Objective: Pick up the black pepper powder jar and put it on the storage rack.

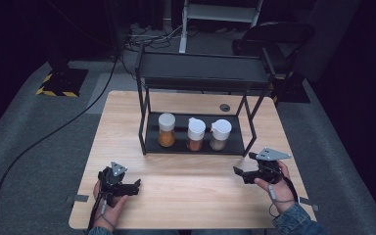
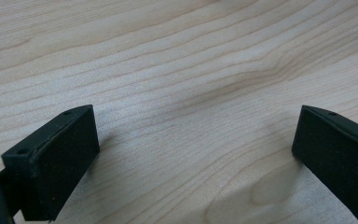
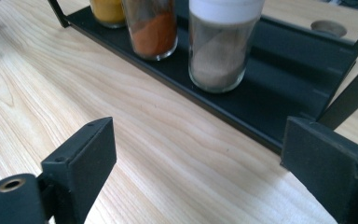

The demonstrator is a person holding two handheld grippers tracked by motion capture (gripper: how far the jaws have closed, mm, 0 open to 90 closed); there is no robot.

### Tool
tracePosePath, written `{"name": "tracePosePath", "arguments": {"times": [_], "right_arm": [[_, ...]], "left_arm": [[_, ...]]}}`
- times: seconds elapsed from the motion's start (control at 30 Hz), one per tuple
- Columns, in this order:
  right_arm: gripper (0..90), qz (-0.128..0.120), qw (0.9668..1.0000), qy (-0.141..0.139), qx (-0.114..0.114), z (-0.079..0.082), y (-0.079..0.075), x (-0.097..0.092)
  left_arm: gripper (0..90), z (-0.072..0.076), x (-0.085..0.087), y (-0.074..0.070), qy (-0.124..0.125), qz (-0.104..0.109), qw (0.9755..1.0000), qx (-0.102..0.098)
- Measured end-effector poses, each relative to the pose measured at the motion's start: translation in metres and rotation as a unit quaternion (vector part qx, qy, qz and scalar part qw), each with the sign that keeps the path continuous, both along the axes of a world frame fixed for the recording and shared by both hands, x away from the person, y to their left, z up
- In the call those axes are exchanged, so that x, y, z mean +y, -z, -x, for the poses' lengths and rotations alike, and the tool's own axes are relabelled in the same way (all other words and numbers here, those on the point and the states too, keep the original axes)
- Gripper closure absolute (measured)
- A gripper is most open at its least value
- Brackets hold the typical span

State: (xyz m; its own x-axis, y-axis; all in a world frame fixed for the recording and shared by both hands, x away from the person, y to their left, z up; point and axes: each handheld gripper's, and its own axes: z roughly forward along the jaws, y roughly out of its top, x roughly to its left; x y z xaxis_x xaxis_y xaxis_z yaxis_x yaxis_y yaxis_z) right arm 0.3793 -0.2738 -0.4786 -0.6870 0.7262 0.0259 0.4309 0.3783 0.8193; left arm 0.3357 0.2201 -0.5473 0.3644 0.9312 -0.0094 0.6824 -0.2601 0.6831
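Note:
Three spice jars stand in a row on the lower shelf of a black two-tier rack (image 1: 149,144): an orange-yellow one (image 1: 166,129), a reddish one (image 1: 196,134) and a beige one (image 1: 220,134). In the right gripper view the beige jar (image 3: 221,46) and the reddish jar (image 3: 151,28) are close ahead, just past the shelf edge (image 3: 242,126). My right gripper (image 1: 238,171) sits low over the table at the front right, open, nothing between its jaws. My left gripper (image 1: 137,185) rests at the front left, open over bare wood (image 2: 191,107).
The wooden table (image 1: 186,200) has a round cable hole (image 1: 224,107) behind the rack. The rack's upper shelf (image 1: 203,68) overhangs the jars. A black cable (image 1: 39,142) runs across the floor on the left, and a chair (image 1: 274,39) stands behind the table.

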Motion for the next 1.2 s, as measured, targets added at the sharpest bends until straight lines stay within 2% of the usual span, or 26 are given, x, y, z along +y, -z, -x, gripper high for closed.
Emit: {"name": "tracePosePath", "arguments": {"times": [0.6,0.87,1.2], "right_arm": [[8.8,0.009,0.9993,0.006,0.036,0.005,0.038,-0.005],[8.7,0.017,0.9990,0.008,0.041,0.007,0.048,-0.008],[8.4,0.038,0.9981,0.012,0.046,0.010,0.063,-0.009]], "left_arm": [[0.4,0.000,0.000,0.000,0.000,0.000,1.0000,0.000],[0.4,0.000,0.000,0.000,0.000,0.000,1.0000,0.000],[0.4,0.000,0.000,0.000,0.000,0.000,1.0000,0.000]]}}
